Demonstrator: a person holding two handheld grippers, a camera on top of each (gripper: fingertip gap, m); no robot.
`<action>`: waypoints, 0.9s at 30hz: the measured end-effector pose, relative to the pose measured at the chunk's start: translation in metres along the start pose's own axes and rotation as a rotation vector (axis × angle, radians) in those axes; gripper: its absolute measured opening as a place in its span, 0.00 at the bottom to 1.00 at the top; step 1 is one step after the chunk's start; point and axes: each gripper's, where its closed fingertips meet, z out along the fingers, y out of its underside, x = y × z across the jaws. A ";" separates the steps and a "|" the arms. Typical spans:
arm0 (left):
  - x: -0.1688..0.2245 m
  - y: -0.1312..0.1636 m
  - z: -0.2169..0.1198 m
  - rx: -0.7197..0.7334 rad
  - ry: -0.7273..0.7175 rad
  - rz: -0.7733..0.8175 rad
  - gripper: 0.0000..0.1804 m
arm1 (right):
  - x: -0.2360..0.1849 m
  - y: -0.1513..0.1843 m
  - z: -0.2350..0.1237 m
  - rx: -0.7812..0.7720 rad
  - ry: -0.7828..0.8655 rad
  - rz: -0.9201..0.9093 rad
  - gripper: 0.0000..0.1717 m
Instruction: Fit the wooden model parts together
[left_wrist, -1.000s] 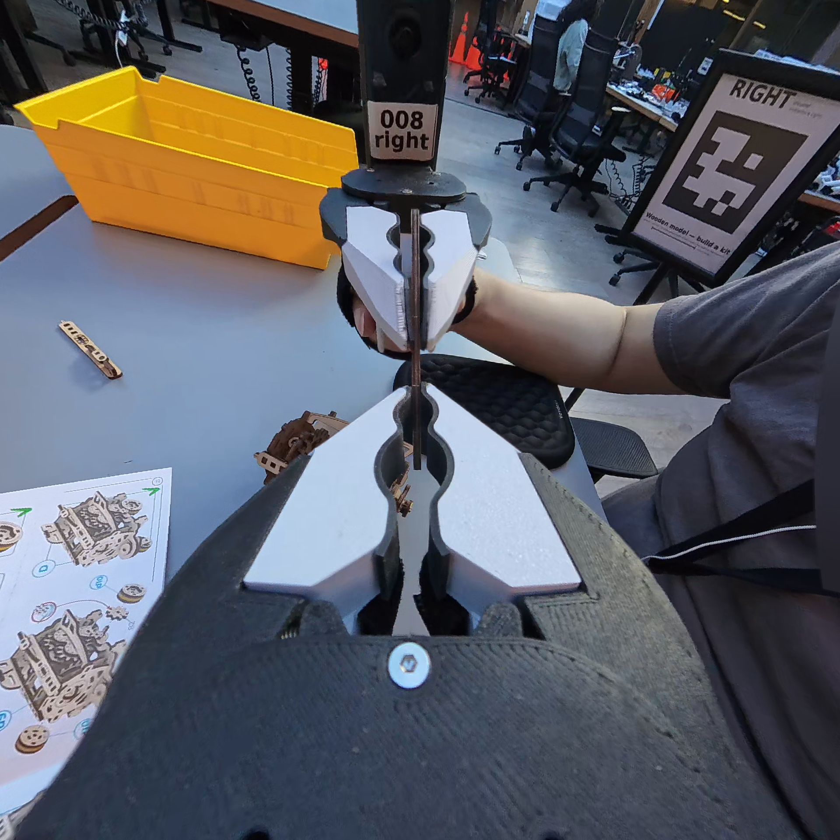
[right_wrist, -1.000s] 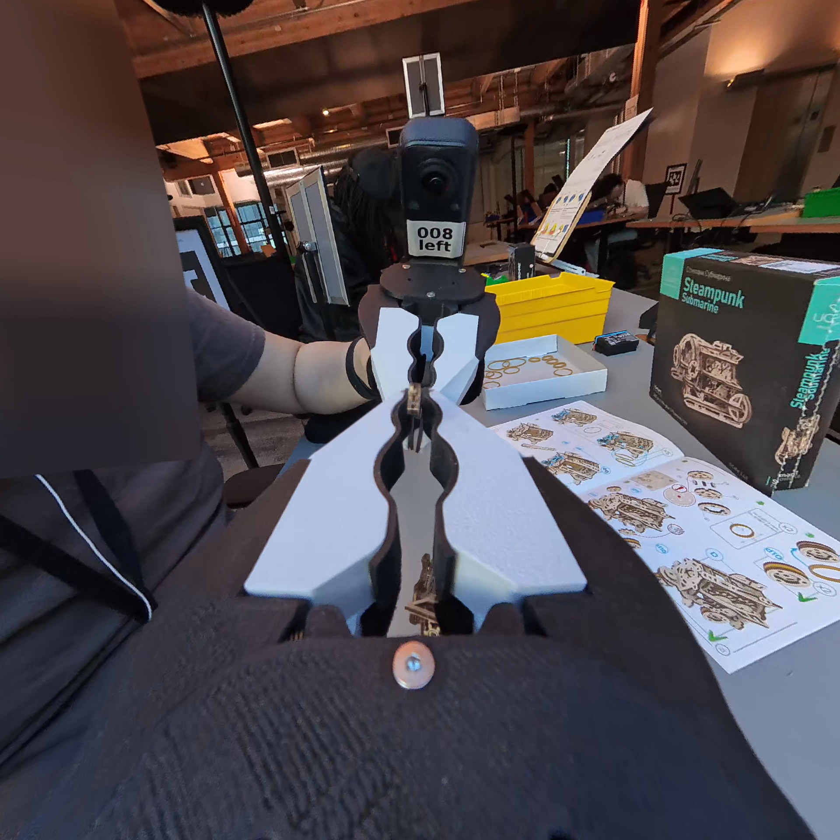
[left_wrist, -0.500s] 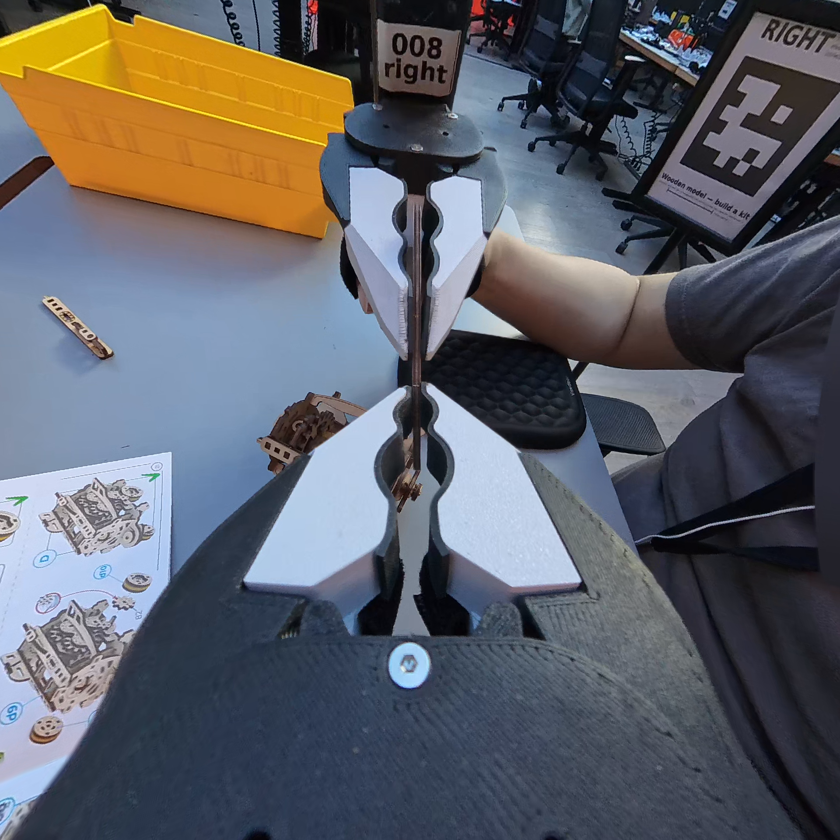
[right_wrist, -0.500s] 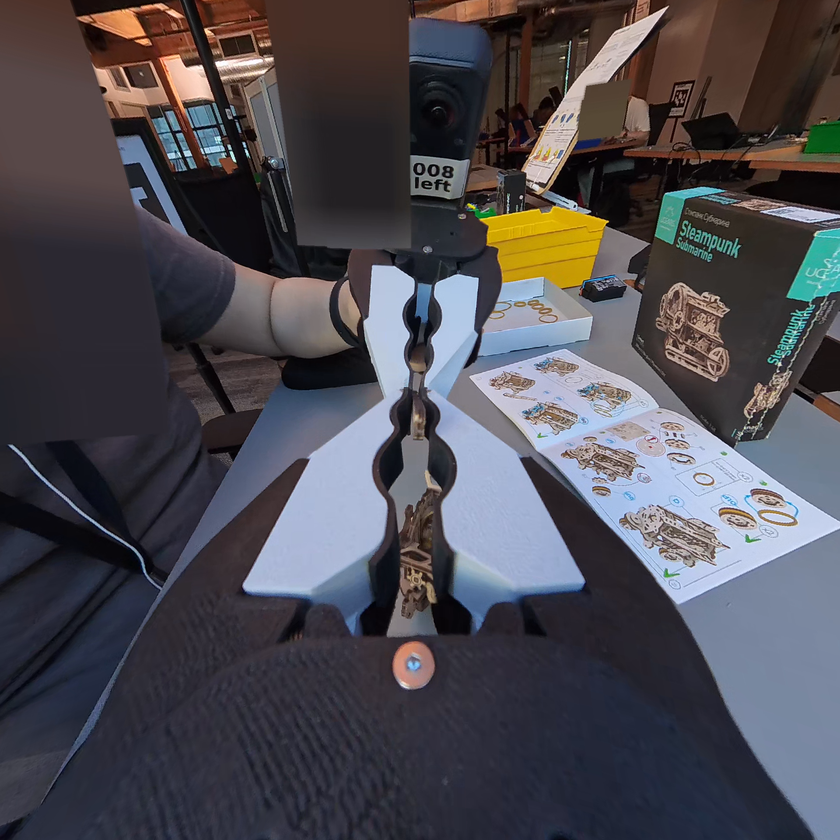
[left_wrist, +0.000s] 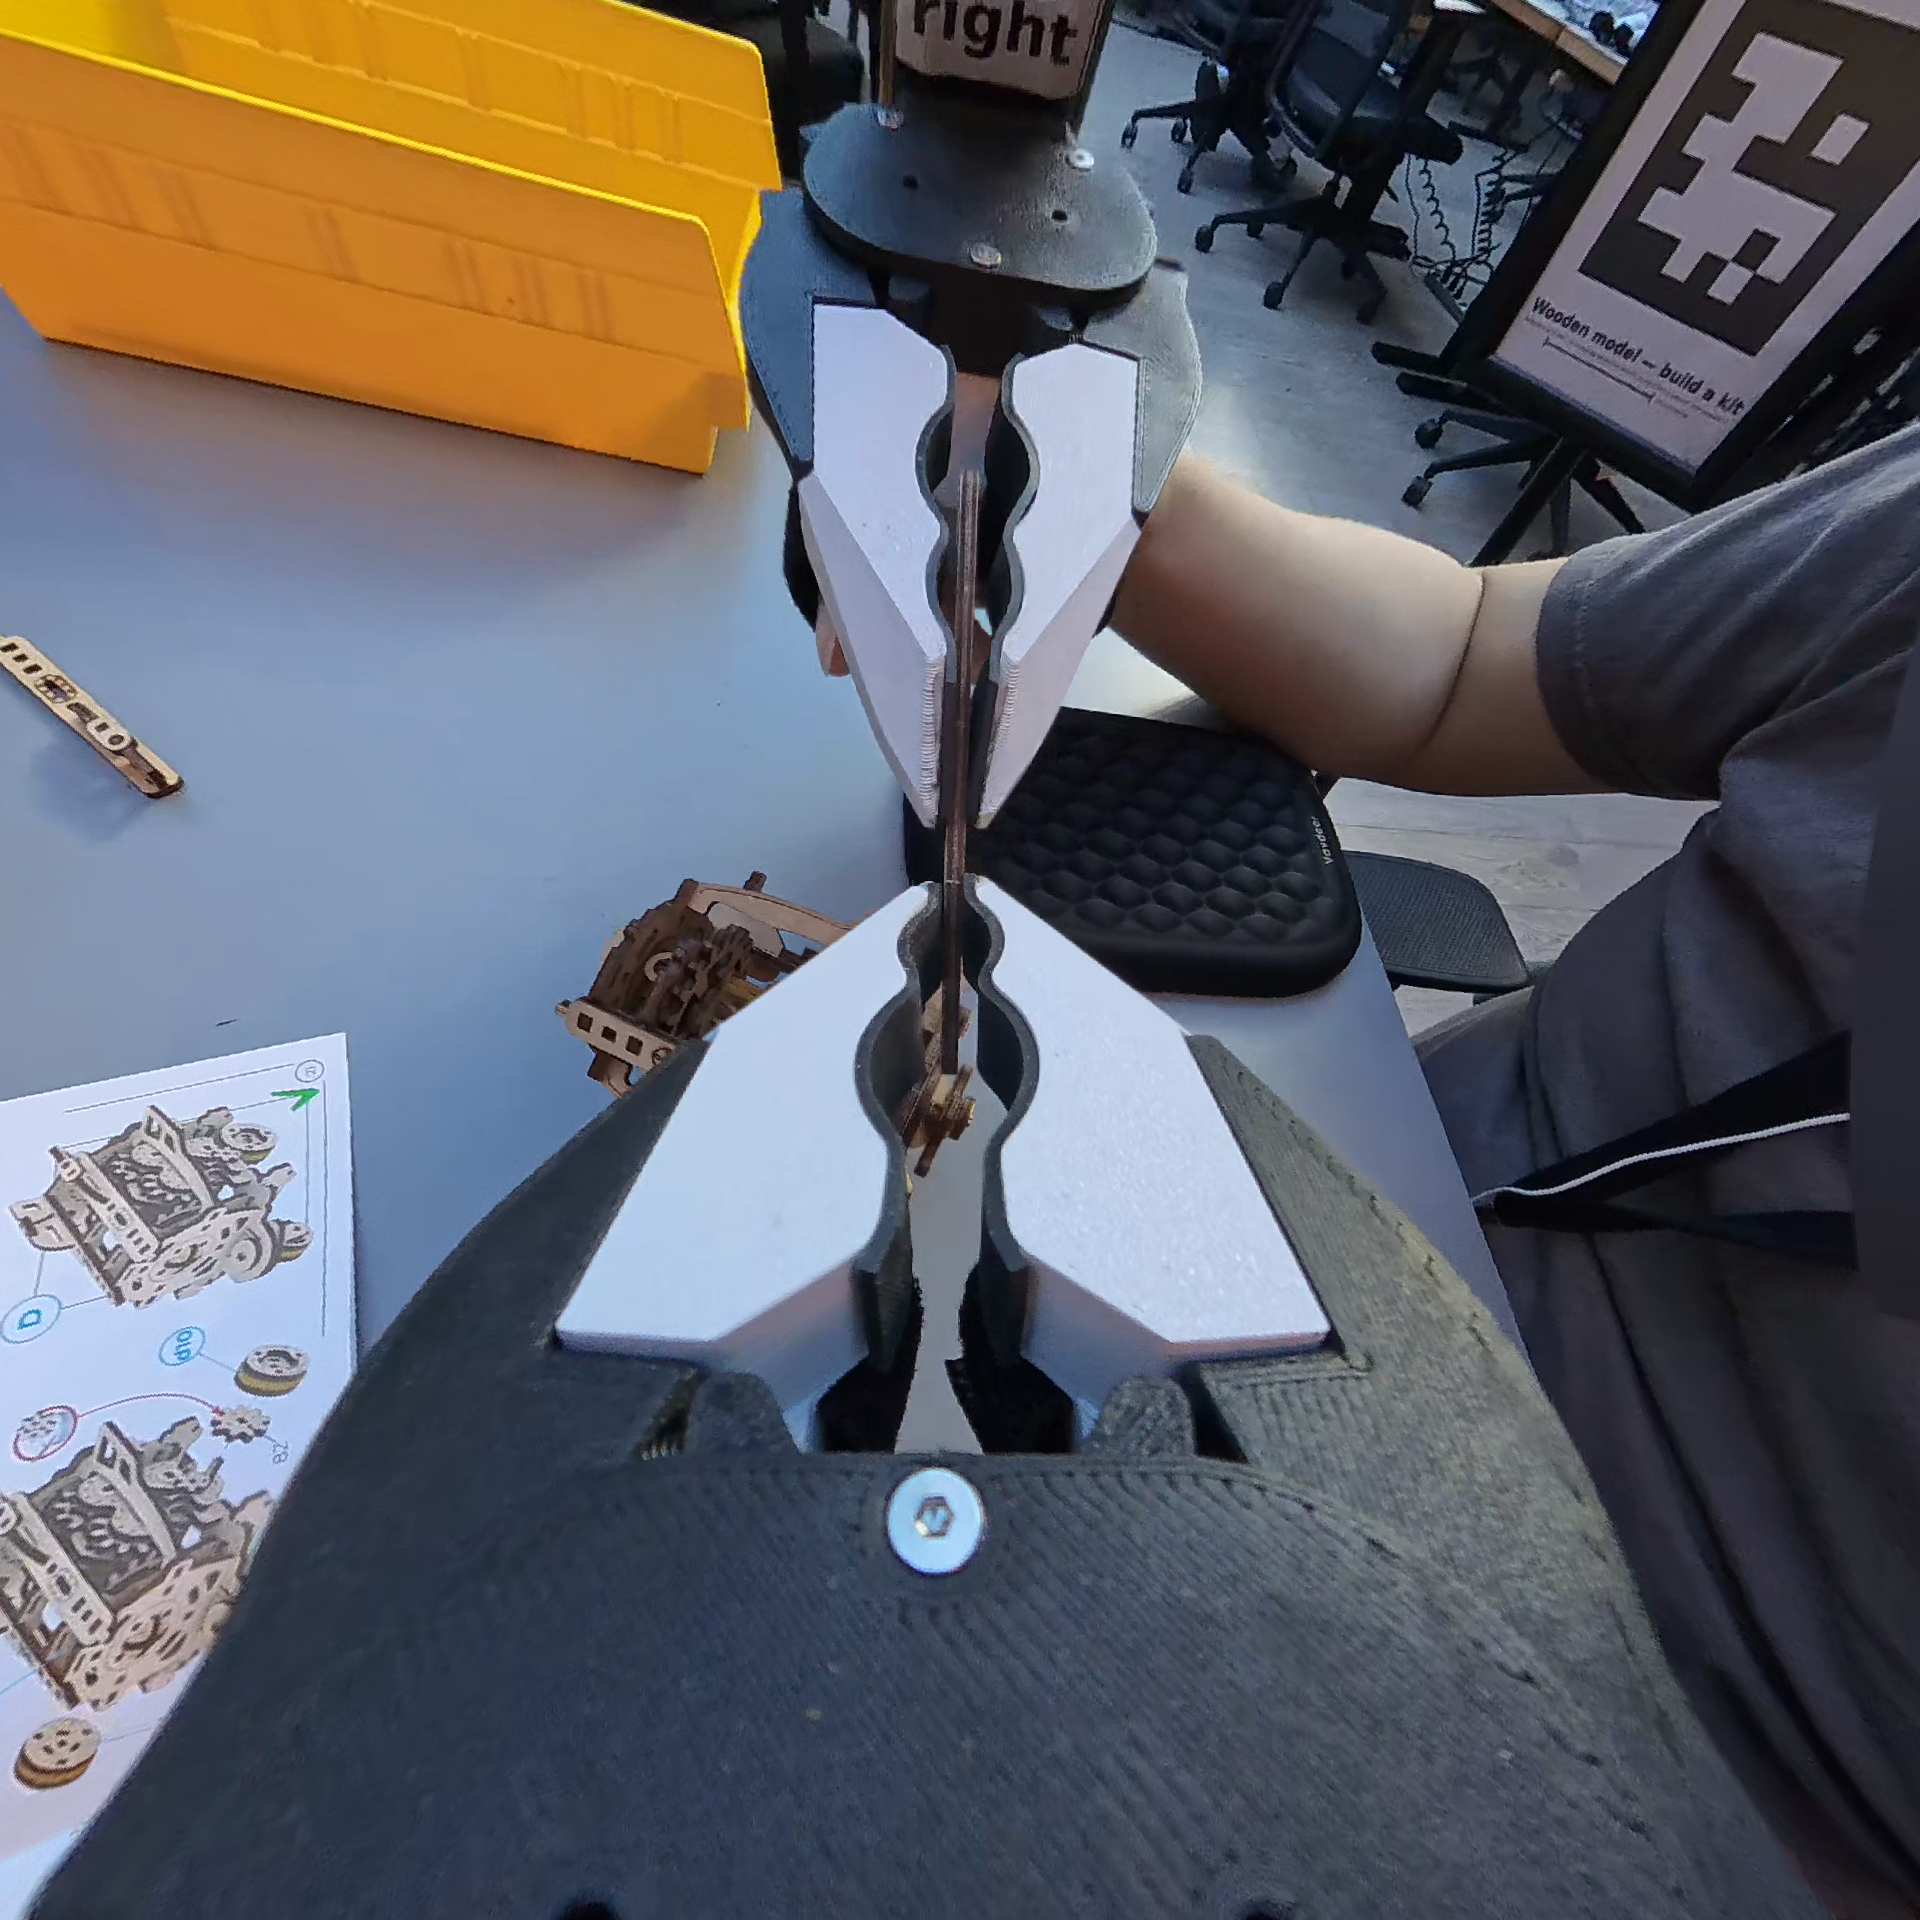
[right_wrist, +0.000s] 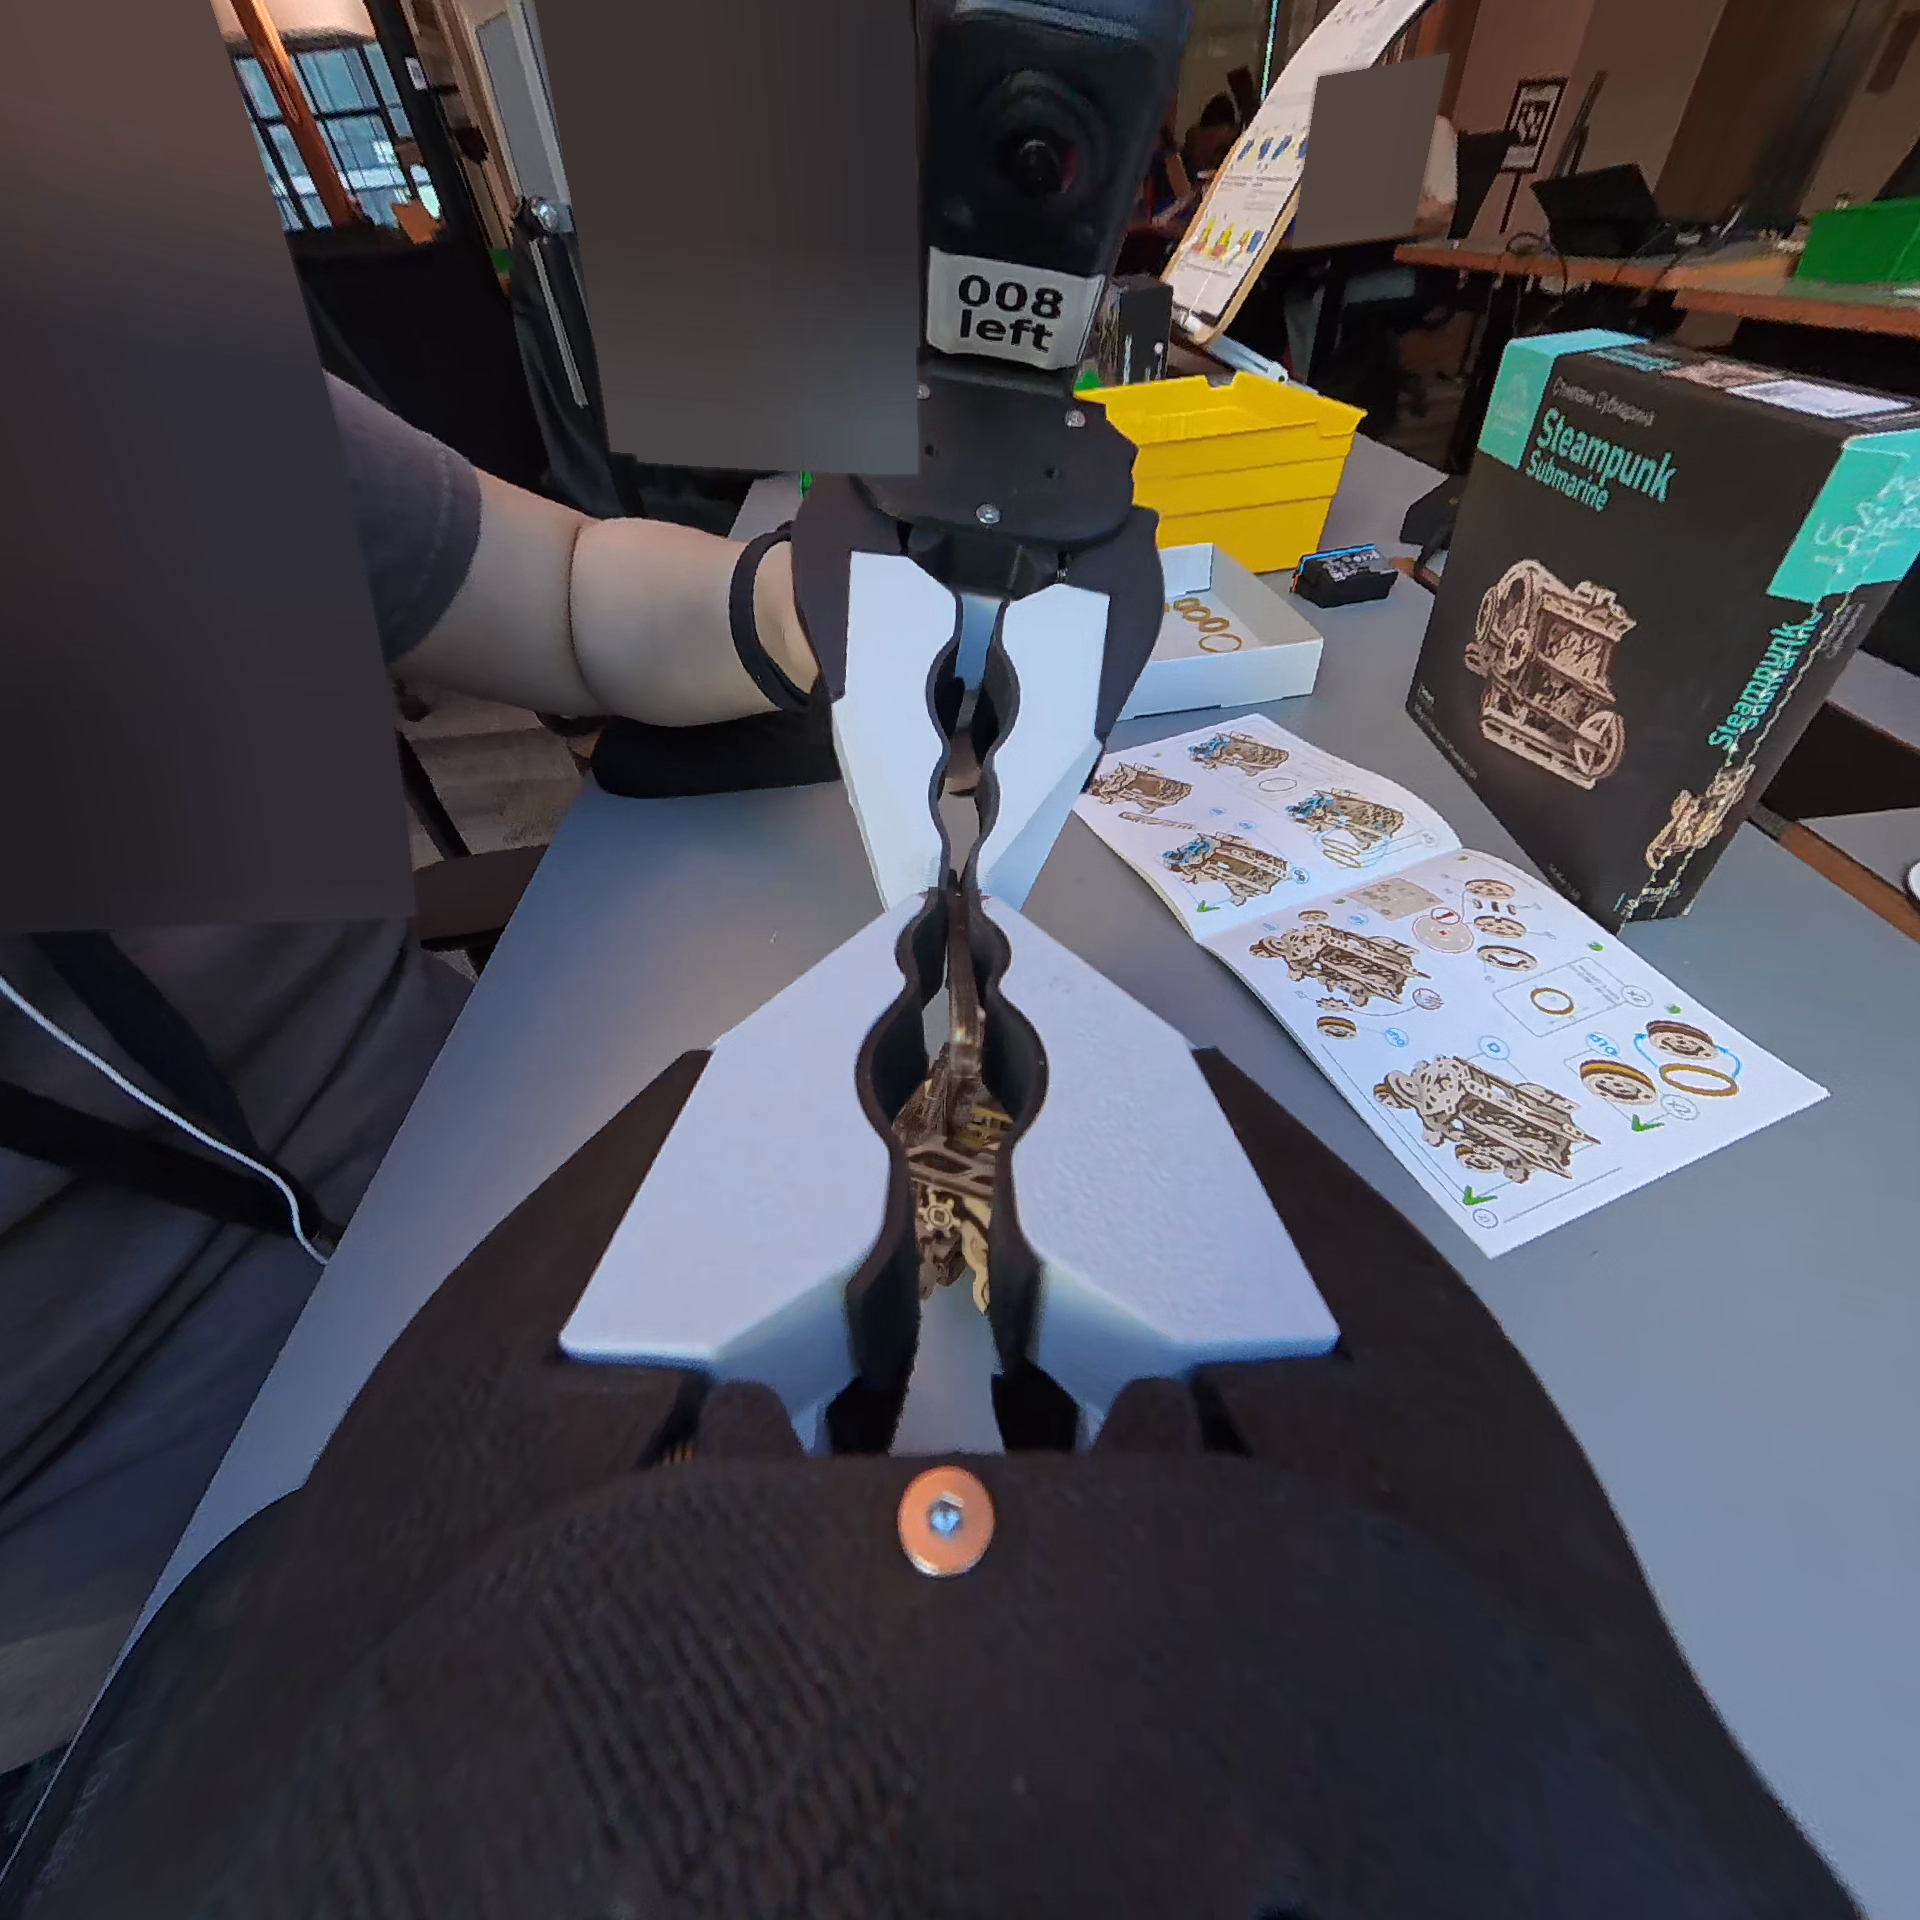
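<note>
**Fingers clamped on one thin wooden strip**

Both pairs of fingers are pressed together on the same thin, dark wooden strip (left_wrist: 956, 665), held edge-on mid-frame above the table: the left gripper (left_wrist: 951, 894) pinches its near end, the right gripper (left_wrist: 951, 816) its far end, tips almost meeting. This looks like the aligning or handing-over step; next probably calls for one gripper letting go. The laser-cut, gear-filled wooden model (left_wrist: 686, 982) sits lower left of centre on the smooth grey table (left_wrist: 468, 623).
</note>
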 end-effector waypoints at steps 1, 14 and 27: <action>0.000 0.000 0.000 0.001 0.007 -0.006 0.00 | 0.000 -0.001 0.000 0.008 -0.003 0.005 0.00; 0.002 0.009 0.006 -0.050 0.000 0.023 0.00 | -0.002 0.012 -0.001 -0.064 0.005 -0.030 0.00; 0.005 -0.004 0.002 0.029 0.030 -0.015 0.00 | -0.004 0.003 -0.002 -0.027 0.035 -0.084 0.00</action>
